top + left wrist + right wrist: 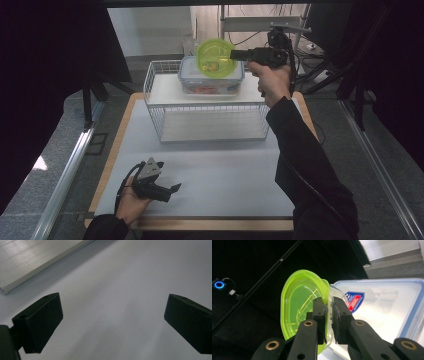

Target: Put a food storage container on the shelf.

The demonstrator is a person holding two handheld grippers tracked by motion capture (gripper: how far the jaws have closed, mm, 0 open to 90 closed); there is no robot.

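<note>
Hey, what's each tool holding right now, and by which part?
The right tool pinches the green lid by its rim, holding it up on edge above the clear container. The left tool is open, holding nothing.

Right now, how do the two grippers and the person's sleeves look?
Both grippers are black. The left gripper carries a grey three-cornered plate and a black cable. The right gripper has brass-coloured pins along its arms. Both sleeves are dark.

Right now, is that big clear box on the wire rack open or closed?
Closed. The clear box on the wire rack has its blue-edged lid lying flat on top, seen close in the right gripper view.
</note>
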